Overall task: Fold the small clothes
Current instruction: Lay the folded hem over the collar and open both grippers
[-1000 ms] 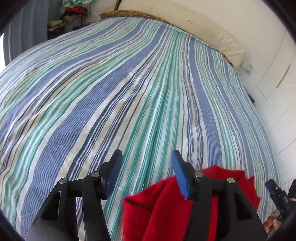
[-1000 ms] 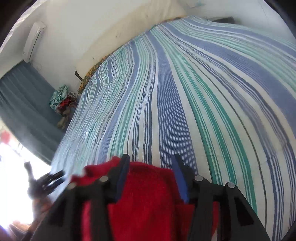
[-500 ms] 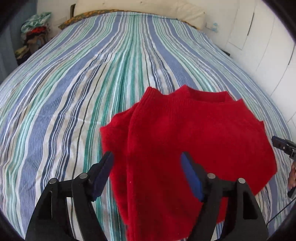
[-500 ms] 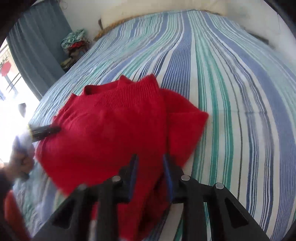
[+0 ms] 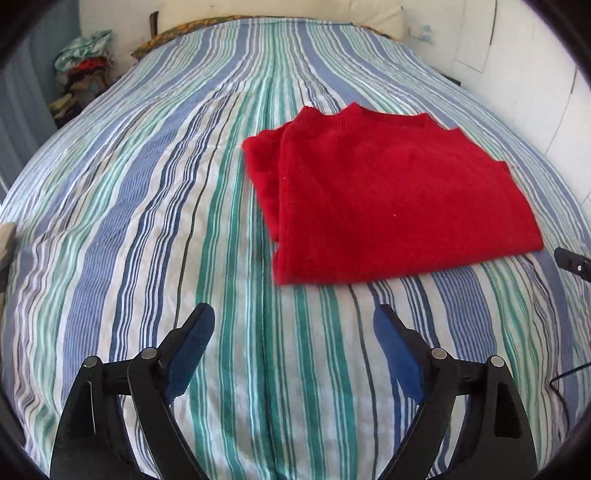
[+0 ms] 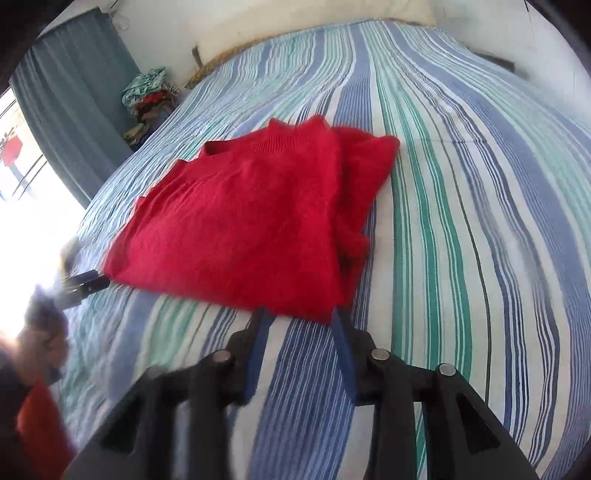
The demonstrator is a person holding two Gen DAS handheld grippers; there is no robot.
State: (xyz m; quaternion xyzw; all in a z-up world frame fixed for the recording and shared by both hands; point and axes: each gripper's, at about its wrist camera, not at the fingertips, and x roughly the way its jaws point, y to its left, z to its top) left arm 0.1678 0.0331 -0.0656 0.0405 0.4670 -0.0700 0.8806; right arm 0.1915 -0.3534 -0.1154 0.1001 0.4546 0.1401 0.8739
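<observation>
A red knitted sweater [image 5: 388, 199] [image 6: 251, 221] lies folded and flat on the striped bedsheet [image 5: 147, 221] [image 6: 461, 221], neckline towards the headboard. My left gripper [image 5: 293, 317] hovers over bare sheet short of the sweater's near left corner; its jaws are opening wide with nothing between them. My right gripper [image 6: 297, 321] has its fingertips right at the near hem; its jaws are opening and only sheet shows between them. In the left wrist view the right gripper's tip [image 5: 572, 262] pokes in at the right edge. The blurred left gripper [image 6: 85, 282] appears by the sweater's left corner.
A heap of clothes [image 5: 85, 70] [image 6: 147, 96] is piled beside the bed's far left corner. A pillow [image 5: 369, 18] lies at the headboard, and a white wall [image 5: 517, 74] runs along the right. A grey curtain [image 6: 74, 92] hangs by a bright window. A thin cable [image 5: 565, 373] trails at the right.
Both grippers have let go of the sweater and drawn back towards the near side. The sweater has gone from held up close to lying flat. The left jaws have spread wider.
</observation>
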